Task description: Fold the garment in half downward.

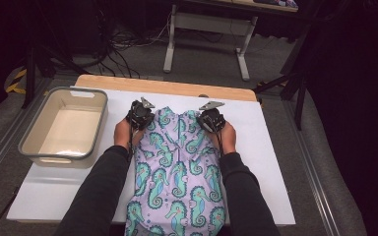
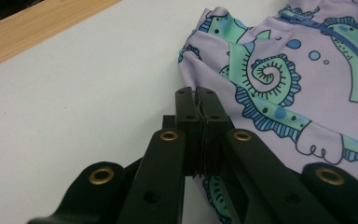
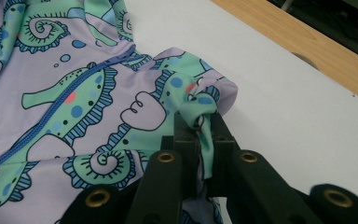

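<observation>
From the high view we see a lilac garment printed with teal seahorses lying lengthwise down the middle of a white mat, its near end hanging over the mat's near edge. The mat covers a pale wooden table, whose bare grain shows as a strip along the far side. Our left gripper sits at the garment's far left corner and our right gripper at its far right corner, each with a hand and dark sleeve behind it. To the left, a rectangular plastic bin with a grey rim and cream walls stands on the mat, well apart from the cloth.

In the left gripper view the two matt black jaws stand pressed together, brass rivets shining on their arms, and a thin fold of the smooth, stretchy fabric is pinched between the pads at the garment's edge. A coiled seahorse tail with a frilled blue border lies just right of the jaws; the plain white mat spreads to the left.

In the right gripper view the jaws are clamped on a bunched, twisted tuck of cloth that rises in a small knot above the pads. A blue zip runs diagonally across the garment to the left, and the mat and wooden edge lie to the right.
</observation>
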Available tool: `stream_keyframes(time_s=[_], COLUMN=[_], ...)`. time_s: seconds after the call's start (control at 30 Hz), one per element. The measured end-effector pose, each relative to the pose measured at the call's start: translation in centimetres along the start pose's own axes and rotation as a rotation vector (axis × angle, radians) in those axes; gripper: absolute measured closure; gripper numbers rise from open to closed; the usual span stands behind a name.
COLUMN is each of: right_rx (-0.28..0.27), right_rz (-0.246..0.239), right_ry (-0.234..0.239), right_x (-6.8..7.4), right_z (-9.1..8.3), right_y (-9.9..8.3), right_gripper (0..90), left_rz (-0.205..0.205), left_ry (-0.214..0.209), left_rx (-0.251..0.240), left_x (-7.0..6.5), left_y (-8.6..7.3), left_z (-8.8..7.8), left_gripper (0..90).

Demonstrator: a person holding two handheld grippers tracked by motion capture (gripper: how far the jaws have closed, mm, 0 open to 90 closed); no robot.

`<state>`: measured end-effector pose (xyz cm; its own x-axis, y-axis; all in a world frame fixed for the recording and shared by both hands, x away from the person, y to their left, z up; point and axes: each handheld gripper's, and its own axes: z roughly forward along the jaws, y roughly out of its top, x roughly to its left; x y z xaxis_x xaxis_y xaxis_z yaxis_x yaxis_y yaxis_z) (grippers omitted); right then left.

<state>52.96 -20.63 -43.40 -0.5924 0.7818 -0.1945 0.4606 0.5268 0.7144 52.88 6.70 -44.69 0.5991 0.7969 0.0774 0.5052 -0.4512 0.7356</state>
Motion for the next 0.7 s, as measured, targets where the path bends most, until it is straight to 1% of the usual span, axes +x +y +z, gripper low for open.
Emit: stream_keyframes(time_s=[0.07,0.17,0.27,0.3,0.33,0.37,0.43,0.47,0.53,0.57,0.6,0.63,0.67,0.7], right_rx=[-0.004,-0.023,-0.044,-0.047,-0.053,-0.062,-0.077,-0.087,-0.097,-0.103,-0.117,-0.123,-0.131,-0.136], right_rz=[0.007,0.009,0.011,0.015,0.011,0.013,0.021,0.017,0.017,0.011,0.017,0.016,0.011,0.005], right_ry=[0.000,-0.004,-0.004,0.000,-0.002,-0.002,0.005,0.007,0.010,0.010,0.020,0.023,0.025,0.028], right_x=[0.0,0.1,0.3,0.3,0.4,0.4,0.5,0.6,0.7,0.7,0.8,0.9,1.1,1.2], right_z=[-0.1,-0.3,-0.7,-0.8,-1.0,-1.2,-1.6,-1.9,-2.3,-2.5,-2.8,-3.0,-3.3,-3.6], right_y=[-0.1,-0.1,-0.2,-0.3,-0.3,-0.3,-0.4,-0.4,-0.4,-0.4,-0.4,-0.5,-0.5,-0.5], right_gripper=[86.0,86.0,86.1,86.1,86.1,86.1,86.1,86.1,86.1,86.1,86.1,86.1,86.1,86.1], left_rz=[0.009,0.015,0.028,0.034,0.028,0.034,0.042,0.044,0.060,0.069,0.064,0.077,0.080,0.082], left_ry=[-0.004,0.002,0.008,0.010,0.004,0.006,0.009,0.001,0.011,0.008,0.000,0.002,0.006,0.002], left_rx=[-0.006,-0.033,-0.058,-0.074,-0.084,-0.086,-0.106,-0.114,-0.126,-0.133,-0.135,-0.138,-0.149,-0.150], left_x=[-0.2,-0.5,-0.8,-0.9,-1.0,-1.1,-1.4,-1.5,-2.0,-2.2,-2.3,-2.5,-2.6,-2.7], left_y=[0.0,0.1,0.1,0.1,0.0,0.1,0.1,0.2,0.2,0.1,0.1,0.0,-0.1,-0.2], left_z=[-0.1,-0.5,-1.0,-1.2,-1.4,-1.5,-2.1,-2.3,-2.8,-3.1,-3.3,-3.6,-3.7,-3.9], left_gripper=[88.9,88.9,89.0,89.0,89.0,89.0,89.0,89.0,88.9,88.9,89.0,89.0,89.0,89.0])
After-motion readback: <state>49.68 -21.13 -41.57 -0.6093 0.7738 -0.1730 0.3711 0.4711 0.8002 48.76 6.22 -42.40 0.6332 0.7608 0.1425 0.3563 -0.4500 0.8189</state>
